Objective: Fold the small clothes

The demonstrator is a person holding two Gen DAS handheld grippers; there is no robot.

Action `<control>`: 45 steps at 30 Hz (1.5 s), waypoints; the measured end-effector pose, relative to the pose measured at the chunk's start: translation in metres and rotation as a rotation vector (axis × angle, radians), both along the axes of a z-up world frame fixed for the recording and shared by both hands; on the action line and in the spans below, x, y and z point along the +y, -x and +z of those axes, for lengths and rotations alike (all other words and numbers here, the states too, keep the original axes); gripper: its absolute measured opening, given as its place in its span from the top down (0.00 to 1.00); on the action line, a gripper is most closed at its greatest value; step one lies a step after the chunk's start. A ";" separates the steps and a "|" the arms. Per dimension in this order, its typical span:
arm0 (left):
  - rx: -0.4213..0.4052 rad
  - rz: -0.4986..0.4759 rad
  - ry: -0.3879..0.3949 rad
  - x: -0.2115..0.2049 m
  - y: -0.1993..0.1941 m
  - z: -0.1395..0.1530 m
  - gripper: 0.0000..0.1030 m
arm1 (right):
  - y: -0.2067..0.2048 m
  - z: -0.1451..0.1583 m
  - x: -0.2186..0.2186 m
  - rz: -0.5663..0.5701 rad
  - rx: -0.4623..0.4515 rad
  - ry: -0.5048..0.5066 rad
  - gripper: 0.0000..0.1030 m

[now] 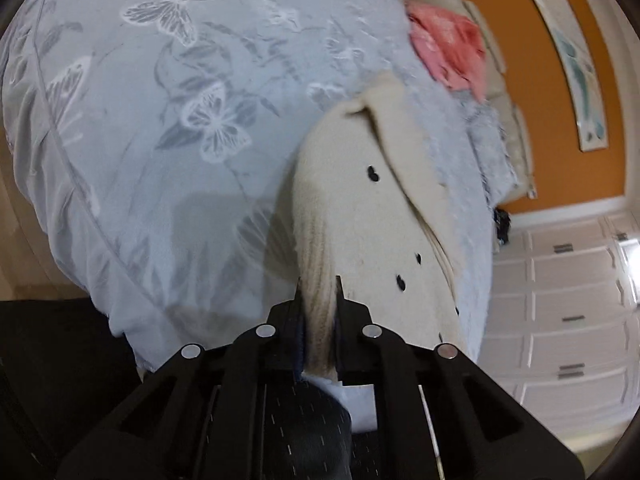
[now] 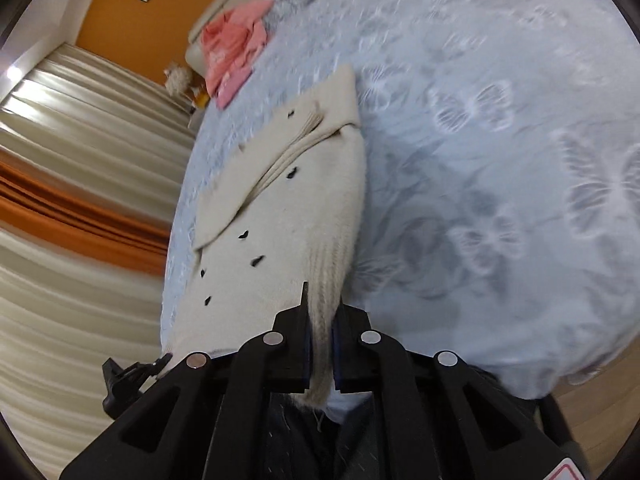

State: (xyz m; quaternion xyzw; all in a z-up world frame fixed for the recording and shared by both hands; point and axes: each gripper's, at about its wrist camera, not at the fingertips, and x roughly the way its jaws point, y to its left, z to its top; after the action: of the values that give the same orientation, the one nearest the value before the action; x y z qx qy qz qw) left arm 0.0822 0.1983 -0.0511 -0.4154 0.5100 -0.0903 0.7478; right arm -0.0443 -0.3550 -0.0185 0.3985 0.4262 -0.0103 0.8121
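Cream ribbed knit garment with dark dots is pinched at its hem by left gripper and right gripper; uneven lifting risks slippage or skewed folding.

- A bed is carrying everything, spread with a pale blue cover printed with white butterflies and grey leaves.
- A cream knitted garment with small black dots is lying on the cover near one edge, its ribbed hem lifting off the bed at the near end.
- A pink garment is lying crumpled further along the same edge, apart from the cream one.
- A fluffy grey blanket is lying at the bed's far end, beside the pink garment.
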 end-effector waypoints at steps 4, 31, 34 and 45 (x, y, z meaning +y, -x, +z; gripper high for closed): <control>-0.016 -0.051 -0.029 -0.002 0.041 0.013 0.91 | 0.034 0.006 0.001 -0.005 0.007 0.030 0.94; 0.202 -0.062 -0.053 -0.007 0.142 -0.003 0.29 | 0.139 -0.011 0.033 0.049 0.181 -0.038 0.68; 0.236 -0.058 -0.023 -0.012 0.139 -0.018 0.31 | 0.141 -0.022 0.033 0.035 0.214 -0.055 0.67; 0.060 -0.049 0.097 -0.010 0.121 0.045 0.92 | 0.116 0.041 0.026 0.003 0.001 -0.080 0.93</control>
State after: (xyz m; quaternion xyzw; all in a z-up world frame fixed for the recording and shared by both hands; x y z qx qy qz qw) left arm -0.0388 0.1884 -0.0056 -0.4410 0.5373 -0.1204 0.7088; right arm -0.1605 -0.3293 0.0226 0.4301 0.4273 0.0075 0.7952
